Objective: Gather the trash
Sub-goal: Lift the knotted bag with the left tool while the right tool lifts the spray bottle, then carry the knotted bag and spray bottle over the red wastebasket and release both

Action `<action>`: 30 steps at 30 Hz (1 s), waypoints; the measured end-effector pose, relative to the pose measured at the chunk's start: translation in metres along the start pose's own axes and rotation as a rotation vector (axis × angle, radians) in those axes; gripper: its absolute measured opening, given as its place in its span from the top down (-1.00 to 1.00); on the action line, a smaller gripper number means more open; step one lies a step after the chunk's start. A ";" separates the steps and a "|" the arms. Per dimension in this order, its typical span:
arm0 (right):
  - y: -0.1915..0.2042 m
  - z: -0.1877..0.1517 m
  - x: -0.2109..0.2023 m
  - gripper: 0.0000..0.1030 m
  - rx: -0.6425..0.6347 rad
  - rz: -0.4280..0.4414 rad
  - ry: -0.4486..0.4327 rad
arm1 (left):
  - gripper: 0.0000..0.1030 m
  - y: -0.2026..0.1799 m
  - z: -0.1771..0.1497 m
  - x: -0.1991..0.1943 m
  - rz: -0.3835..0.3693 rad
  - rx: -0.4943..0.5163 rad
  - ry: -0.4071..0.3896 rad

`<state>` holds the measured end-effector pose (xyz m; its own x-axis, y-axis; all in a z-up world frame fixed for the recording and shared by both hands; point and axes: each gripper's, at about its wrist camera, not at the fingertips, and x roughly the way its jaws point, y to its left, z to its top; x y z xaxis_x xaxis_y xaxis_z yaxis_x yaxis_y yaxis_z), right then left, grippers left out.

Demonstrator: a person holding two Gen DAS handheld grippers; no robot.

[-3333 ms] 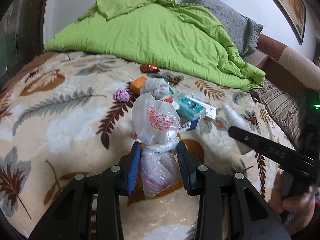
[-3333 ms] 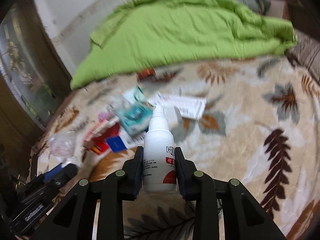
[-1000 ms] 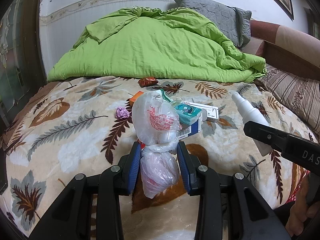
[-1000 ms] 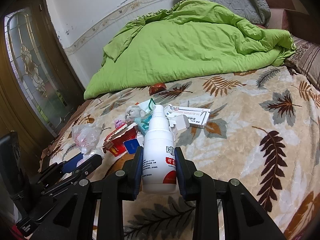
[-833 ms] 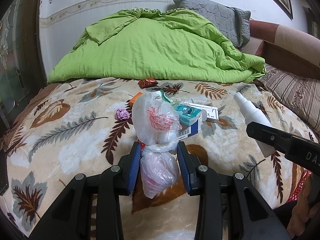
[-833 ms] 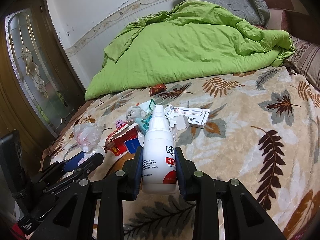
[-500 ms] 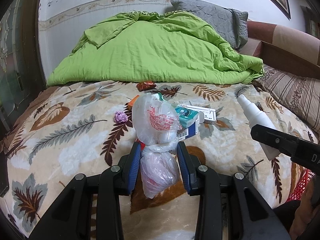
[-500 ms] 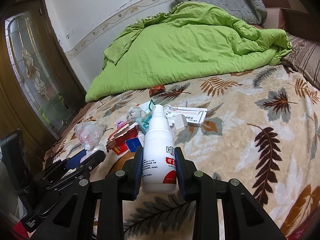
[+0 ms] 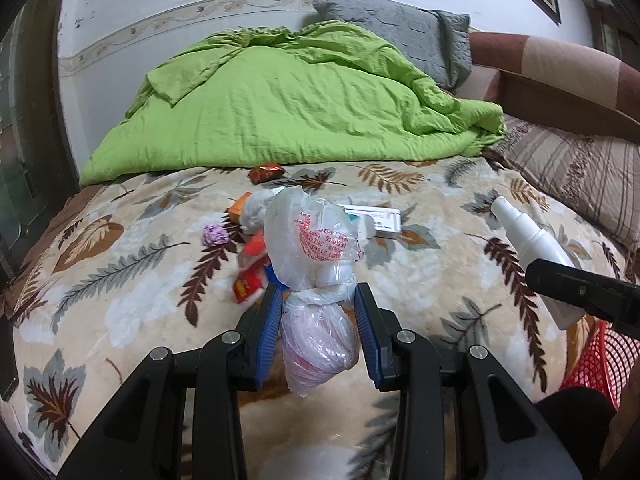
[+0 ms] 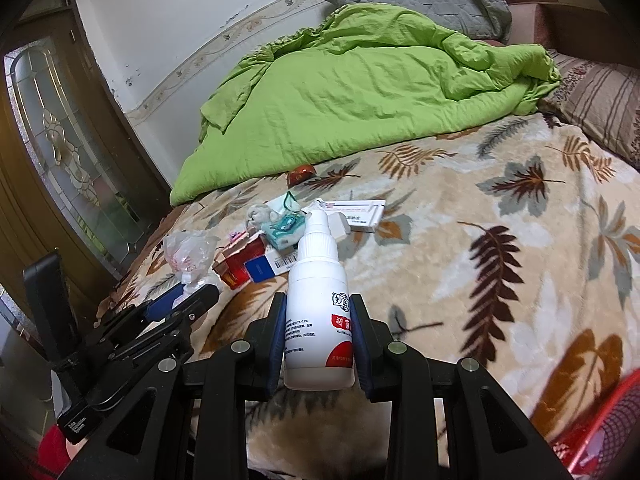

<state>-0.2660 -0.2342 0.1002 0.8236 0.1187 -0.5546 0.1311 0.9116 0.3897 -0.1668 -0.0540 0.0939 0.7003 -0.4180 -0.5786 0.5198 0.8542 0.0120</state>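
My left gripper (image 9: 318, 304) is shut on a knotted clear plastic bag (image 9: 314, 240) with red print, held above the bed. My right gripper (image 10: 319, 312) is shut on a white spray bottle (image 10: 319, 300) with a red label; the bottle also shows at the right of the left wrist view (image 9: 528, 240). A pile of trash lies mid-bed: red and blue boxes (image 10: 248, 264), a teal pack (image 10: 286, 230), a long white box (image 10: 356, 210), a crumpled tissue (image 10: 258, 212), a purple wad (image 9: 215, 235) and a red wrapper (image 9: 266, 172). A red mesh basket (image 9: 588, 364) sits at the lower right.
A green duvet (image 9: 288, 108) and grey pillow (image 9: 400, 36) fill the far half of the bed. A striped pillow (image 9: 576, 172) lies at the right. A wooden glass door (image 10: 60, 140) stands at the left. The leaf-pattern blanket (image 10: 500, 240) covers the near bed.
Both grippers have pulled back and risen a little from the bed with their loads. The red basket has come into view at the lower right of both views.
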 end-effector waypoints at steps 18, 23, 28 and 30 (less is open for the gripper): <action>-0.040 -0.019 -0.051 0.37 0.044 -0.054 -0.014 | 0.31 -0.049 -0.009 -0.015 -0.053 0.071 0.009; -0.056 -0.026 -0.063 0.37 0.071 -0.076 -0.011 | 0.31 -0.066 -0.009 -0.022 -0.086 0.098 0.008; -0.077 -0.032 -0.081 0.37 0.112 -0.114 -0.018 | 0.31 -0.089 -0.007 -0.029 -0.141 0.118 0.016; -0.088 -0.033 -0.094 0.37 0.131 -0.140 -0.027 | 0.31 -0.101 -0.004 -0.036 -0.180 0.130 0.012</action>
<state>-0.3726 -0.3127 0.0939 0.8064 -0.0173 -0.5911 0.3143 0.8592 0.4037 -0.2464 -0.1246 0.1106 0.5853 -0.5556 -0.5905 0.6948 0.7191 0.0121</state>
